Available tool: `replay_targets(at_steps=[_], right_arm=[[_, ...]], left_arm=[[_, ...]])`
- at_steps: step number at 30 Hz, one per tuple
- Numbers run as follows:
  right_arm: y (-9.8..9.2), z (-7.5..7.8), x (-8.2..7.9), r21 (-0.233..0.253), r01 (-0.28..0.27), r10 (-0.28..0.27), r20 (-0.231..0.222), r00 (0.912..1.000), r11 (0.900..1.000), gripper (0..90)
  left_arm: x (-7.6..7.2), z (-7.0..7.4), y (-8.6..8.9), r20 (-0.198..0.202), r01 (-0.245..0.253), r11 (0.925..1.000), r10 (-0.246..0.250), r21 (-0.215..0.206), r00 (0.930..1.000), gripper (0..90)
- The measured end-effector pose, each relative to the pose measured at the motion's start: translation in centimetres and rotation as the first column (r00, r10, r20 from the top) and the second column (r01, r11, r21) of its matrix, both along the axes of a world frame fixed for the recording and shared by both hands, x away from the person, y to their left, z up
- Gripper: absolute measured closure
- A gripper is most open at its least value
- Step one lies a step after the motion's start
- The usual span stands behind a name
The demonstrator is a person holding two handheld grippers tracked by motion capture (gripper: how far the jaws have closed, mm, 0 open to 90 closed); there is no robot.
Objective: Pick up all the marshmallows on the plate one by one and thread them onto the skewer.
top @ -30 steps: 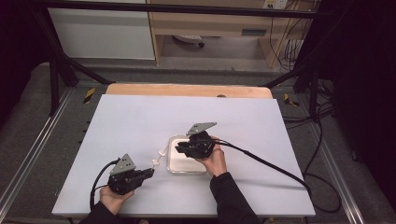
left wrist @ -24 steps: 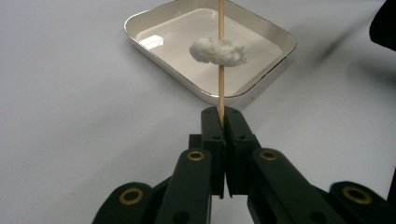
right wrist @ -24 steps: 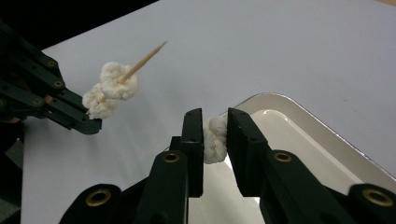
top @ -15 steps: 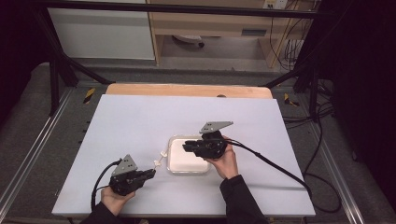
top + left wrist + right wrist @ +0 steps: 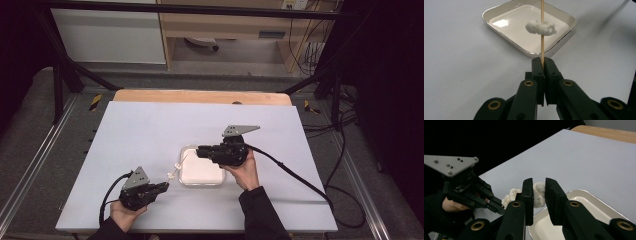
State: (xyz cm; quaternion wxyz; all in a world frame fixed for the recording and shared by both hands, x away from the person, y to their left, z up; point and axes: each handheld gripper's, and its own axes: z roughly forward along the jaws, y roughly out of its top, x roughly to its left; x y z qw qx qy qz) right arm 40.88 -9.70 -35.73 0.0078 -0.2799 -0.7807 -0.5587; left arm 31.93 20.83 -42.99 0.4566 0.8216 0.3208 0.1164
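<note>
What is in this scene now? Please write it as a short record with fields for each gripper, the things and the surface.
left gripper: shut on a thin wooden skewer
skewer load: one white fluffy piece stuck partway up the stick
right gripper: jaws on either side of a second white fluffy piece, with a small gap at one side; firm grip cannot be told
tray: shallow, white, rounded square, nothing lying in it, between the two grippers
surface: pale table cover, wooden edge at the far side

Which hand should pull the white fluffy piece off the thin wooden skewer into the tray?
Right. Its tool already brackets the white fluffy piece above the white square tray, while the left tool is shut on the thin wooden skewer, steadying it.
</note>
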Motion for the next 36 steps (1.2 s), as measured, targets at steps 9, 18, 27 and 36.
replay_targets(at_steps=[9, 18, 27, 36], right_arm=[[0.3, -0.3, 0.5, 0.046, -0.011, 0.013, -0.033, 0.9994, 0.999, 77.8], [0.9, -0.8, 0.8, 0.071, -0.027, 0.031, -0.058, 0.9978, 0.997, 77.9], [1.2, -1.2, 1.0, 0.075, -0.035, 0.040, -0.069, 0.9969, 0.997, 78.0], [1.5, -1.6, 1.0, 0.096, -0.039, 0.048, -0.091, 0.9947, 0.995, 78.8]], left_arm=[[-0.1, 0.0, -0.2, 0.007, 0.009, 1.0000, -0.009, 0.003, 0.9999, 88.2], [-0.2, 0.0, -0.4, 0.009, 0.013, 0.9999, -0.013, 0.004, 0.9999, 88.2], [-0.2, 0.0, -0.4, 0.012, 0.013, 0.9999, -0.013, 0.001, 0.9998, 88.2], [-0.4, 0.0, -0.4, 0.025, 0.010, 0.9998, -0.010, -0.015, 0.9996, 88.5]])
